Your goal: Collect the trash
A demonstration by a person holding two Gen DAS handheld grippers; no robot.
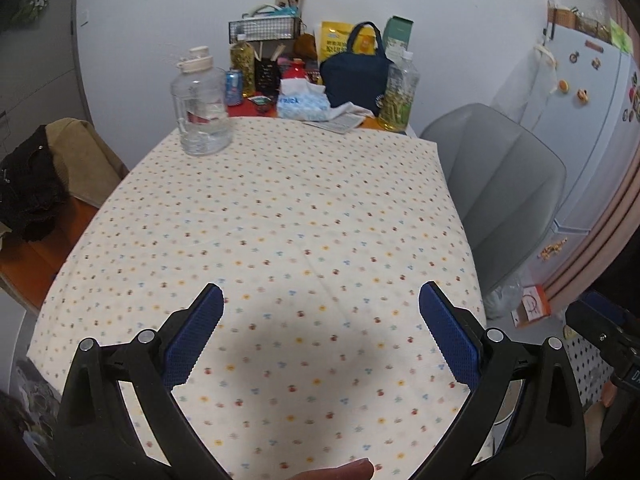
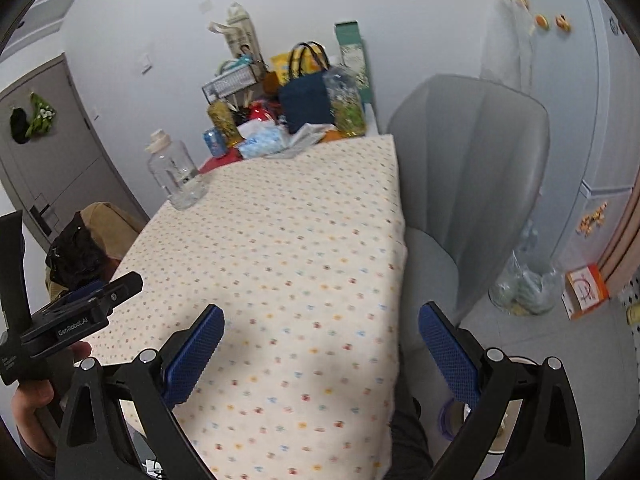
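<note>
My left gripper (image 1: 320,300) is open above the near part of a table covered with a dotted cloth (image 1: 280,208), nothing between its blue pads. My right gripper (image 2: 320,320) is also open, hovering over the table's near right edge (image 2: 396,280). The left device shows in the right wrist view at the lower left, held by a hand (image 2: 32,400). On the cloth's far left stands a clear plastic jug (image 1: 202,108) (image 2: 176,172). A blue tissue pack (image 1: 302,102) (image 2: 260,142) and a crumpled white cloth (image 1: 344,114) lie at the far end. No loose trash shows on the cloth.
Far end clutter: a navy bag (image 1: 356,72), oil bottles (image 1: 400,92), a blue can (image 1: 234,86), a wire basket (image 1: 264,30). A grey chair (image 2: 468,184) stands right of the table. A plastic bag (image 2: 524,284) and an orange box (image 2: 586,290) sit on the floor by the fridge (image 1: 592,120).
</note>
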